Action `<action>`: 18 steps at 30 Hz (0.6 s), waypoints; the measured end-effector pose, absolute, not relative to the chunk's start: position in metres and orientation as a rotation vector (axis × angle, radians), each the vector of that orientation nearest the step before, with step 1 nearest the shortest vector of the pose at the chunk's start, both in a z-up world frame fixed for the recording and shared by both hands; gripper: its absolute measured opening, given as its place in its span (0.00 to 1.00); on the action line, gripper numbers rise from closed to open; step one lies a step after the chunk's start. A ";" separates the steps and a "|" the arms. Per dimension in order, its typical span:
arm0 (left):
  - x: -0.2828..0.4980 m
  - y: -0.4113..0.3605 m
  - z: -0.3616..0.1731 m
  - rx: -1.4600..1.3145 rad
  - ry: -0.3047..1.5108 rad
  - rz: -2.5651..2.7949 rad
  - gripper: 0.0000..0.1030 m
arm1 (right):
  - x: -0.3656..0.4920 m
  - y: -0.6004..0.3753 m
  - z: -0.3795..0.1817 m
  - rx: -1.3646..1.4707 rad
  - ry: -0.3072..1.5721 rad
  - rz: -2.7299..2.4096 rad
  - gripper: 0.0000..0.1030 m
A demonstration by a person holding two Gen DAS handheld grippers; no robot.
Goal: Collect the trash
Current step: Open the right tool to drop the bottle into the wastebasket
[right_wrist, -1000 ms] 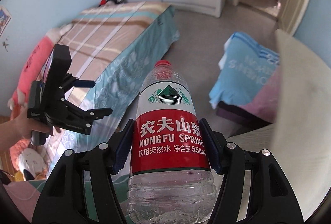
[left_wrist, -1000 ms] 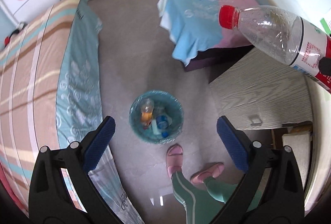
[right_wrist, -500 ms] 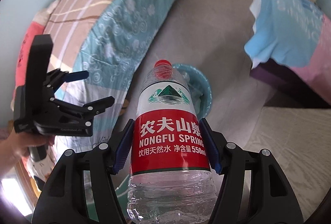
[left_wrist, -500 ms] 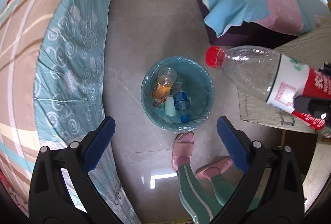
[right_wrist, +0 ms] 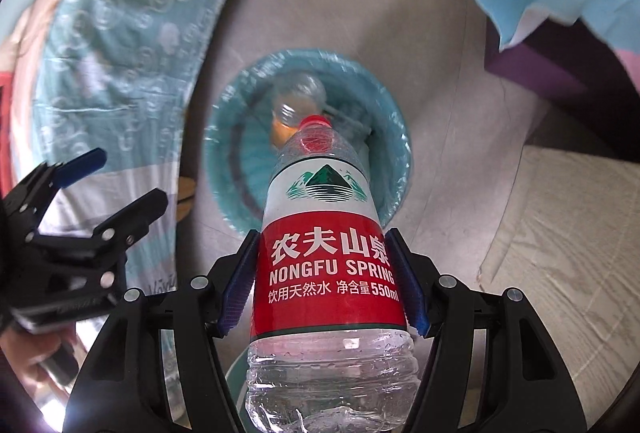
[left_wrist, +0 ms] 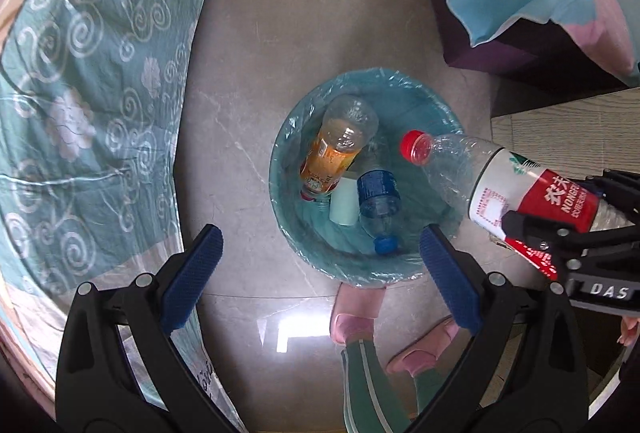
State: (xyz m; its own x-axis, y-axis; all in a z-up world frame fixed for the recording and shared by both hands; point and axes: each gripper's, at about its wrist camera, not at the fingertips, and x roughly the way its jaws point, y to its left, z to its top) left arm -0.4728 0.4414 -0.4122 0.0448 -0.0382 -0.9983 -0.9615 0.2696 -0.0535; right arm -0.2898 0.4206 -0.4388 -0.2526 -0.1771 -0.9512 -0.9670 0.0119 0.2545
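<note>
**A:** What does your left wrist view show?

**B:** Your left gripper (left_wrist: 318, 265) hangs spread wide and empty above the bin (left_wrist: 434, 104). From 3 o'clock, your right gripper (left_wrist: 560, 217) pokes the water bottle (left_wrist: 500, 177) in, red cap over the bin's 3 o'clock rim. Inside lie an orange bottle (left_wrist: 338, 149), a blue bottle (left_wrist: 378, 199) and a white cup (left_wrist: 344, 201).

**A:** And the right wrist view?

**B:** Your right gripper (right_wrist: 326, 287) clamps the water bottle (right_wrist: 326, 233) at its red label, cap pointing to 12 o'clock over the bin (right_wrist: 394, 137). The left gripper (right_wrist: 108, 179) sits open at 9 o'clock.

**A:** What could go wrong?

**B:** I judge the body sits nearer the rim than the centre; letting go now could bounce it onto the floor (left_wrist: 304, 13).
</note>
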 end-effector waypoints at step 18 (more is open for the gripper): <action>-0.463 0.435 -0.443 -0.975 1.453 0.976 0.93 | -0.261 0.416 -0.455 -0.997 1.599 1.332 0.80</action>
